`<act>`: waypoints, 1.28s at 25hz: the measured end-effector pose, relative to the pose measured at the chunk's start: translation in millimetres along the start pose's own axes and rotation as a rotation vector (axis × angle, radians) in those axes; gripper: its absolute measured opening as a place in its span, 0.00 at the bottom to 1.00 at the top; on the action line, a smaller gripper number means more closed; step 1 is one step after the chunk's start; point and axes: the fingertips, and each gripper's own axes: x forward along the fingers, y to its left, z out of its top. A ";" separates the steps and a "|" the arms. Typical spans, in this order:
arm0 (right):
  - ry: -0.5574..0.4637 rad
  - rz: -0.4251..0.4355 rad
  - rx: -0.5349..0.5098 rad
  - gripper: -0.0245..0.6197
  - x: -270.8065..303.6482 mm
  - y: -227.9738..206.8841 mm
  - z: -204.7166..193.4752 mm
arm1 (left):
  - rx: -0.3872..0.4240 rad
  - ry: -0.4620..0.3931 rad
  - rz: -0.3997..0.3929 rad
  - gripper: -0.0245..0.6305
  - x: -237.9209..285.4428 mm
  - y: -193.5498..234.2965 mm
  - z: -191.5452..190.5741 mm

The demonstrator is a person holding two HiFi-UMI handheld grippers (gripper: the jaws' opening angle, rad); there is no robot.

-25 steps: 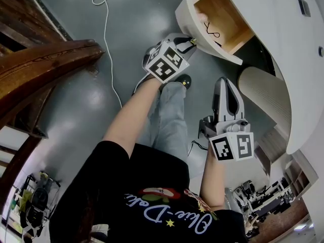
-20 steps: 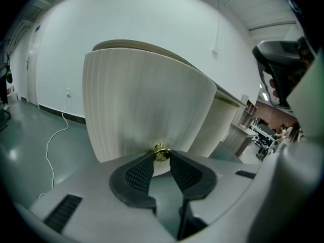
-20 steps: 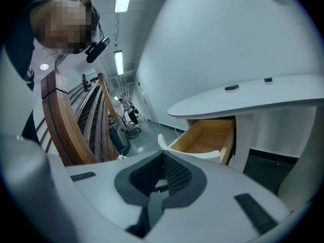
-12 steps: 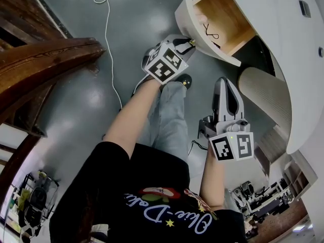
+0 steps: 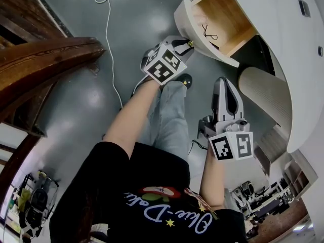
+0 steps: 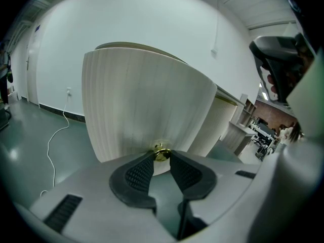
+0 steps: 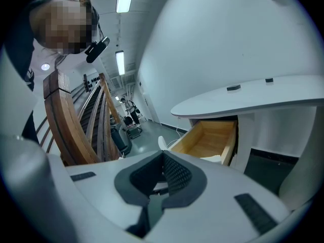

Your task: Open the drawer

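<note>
One wooden banister [image 5: 45, 59] at far left; one white cable [image 5: 108, 49] trails over the floor beside it. There are two grippers. The left gripper [image 6: 162, 157] has its jaws pinched on the single brass knob [image 6: 161, 151] of the one drawer [image 5: 195, 28], which stands pulled out at far right. The right gripper [image 7: 163, 158], nearer, has its jaw tips together and holds nothing.

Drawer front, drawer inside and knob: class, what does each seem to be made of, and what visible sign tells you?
The drawer front: probably painted or laminated board, matt cream, with fine vertical ribbing. The drawer inside: bare or lightly varnished wood, honey-coloured, with faint grain. The knob: metal, brass-like, judging by its shiny golden glint.
</note>
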 end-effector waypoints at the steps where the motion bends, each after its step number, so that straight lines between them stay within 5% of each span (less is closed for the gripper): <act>1: -0.001 0.000 0.000 0.04 -0.2 0.5 0.2 | 0.001 0.001 0.000 0.19 -0.5 -0.2 -0.3; 32: 0.005 0.039 -0.021 0.04 10.5 15.6 3.8 | -0.012 0.001 -0.006 0.19 -19.5 -5.2 -18.5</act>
